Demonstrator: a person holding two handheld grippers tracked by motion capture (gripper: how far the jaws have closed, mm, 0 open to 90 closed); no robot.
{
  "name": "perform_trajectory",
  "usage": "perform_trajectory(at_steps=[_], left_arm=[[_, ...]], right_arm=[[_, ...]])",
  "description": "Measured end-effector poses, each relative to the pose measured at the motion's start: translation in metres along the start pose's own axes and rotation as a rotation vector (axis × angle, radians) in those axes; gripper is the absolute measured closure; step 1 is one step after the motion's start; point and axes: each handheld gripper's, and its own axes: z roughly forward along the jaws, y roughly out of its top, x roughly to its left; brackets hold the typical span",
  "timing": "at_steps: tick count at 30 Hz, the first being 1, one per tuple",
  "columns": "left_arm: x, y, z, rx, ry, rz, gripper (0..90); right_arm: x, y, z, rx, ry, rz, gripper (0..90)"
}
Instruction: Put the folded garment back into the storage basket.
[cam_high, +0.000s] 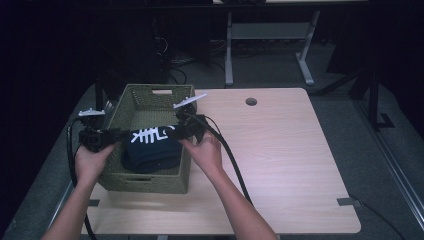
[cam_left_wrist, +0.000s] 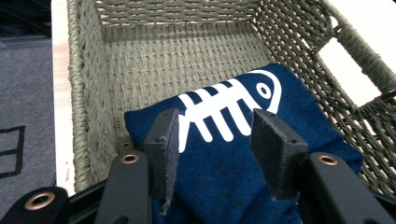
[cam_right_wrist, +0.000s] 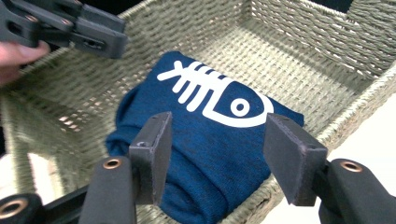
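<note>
Open fingers, folded blue shirt (cam_left_wrist: 243, 154), wicker basket (cam_left_wrist: 140, 60)

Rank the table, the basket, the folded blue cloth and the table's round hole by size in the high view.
1. table
2. basket
3. folded blue cloth
4. round hole

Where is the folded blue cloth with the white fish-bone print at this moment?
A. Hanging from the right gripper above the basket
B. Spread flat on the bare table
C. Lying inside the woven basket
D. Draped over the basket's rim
C: the cloth lies folded on the floor of the basket, and both the left gripper and the right gripper stand open above it, gripping nothing.
</note>
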Motion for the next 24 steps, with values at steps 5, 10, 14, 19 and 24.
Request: perform_trajectory(at_steps=[5, 10, 14, 19, 24], left_arm=[[-0.005, 0.001, -0.002, -0.012, -0.019, 0.014, 51.7], [-0.011, 0.002, -0.005, -0.027, -0.031, 0.033, 50.7], [-0.016, 0.004, -0.008, -0.039, -0.043, 0.039, 50.1], [-0.028, 0.008, -0.011, -0.060, -0.059, 0.065, 49.0], [-0.037, 0.009, -0.010, -0.069, -0.086, 0.077, 48.7]], right_arm=[[-0.011, -0.004, -0.014, -0.037, 0.046, 0.033, 42.6], [-0.021, -0.007, -0.025, -0.052, 0.070, 0.057, 42.2], [-0.026, -0.009, -0.031, -0.063, 0.074, 0.067, 41.6], [-0.034, -0.013, -0.044, -0.075, 0.073, 0.065, 40.4], [-0.041, -0.016, -0.055, -0.082, 0.070, 0.067, 40.0]])
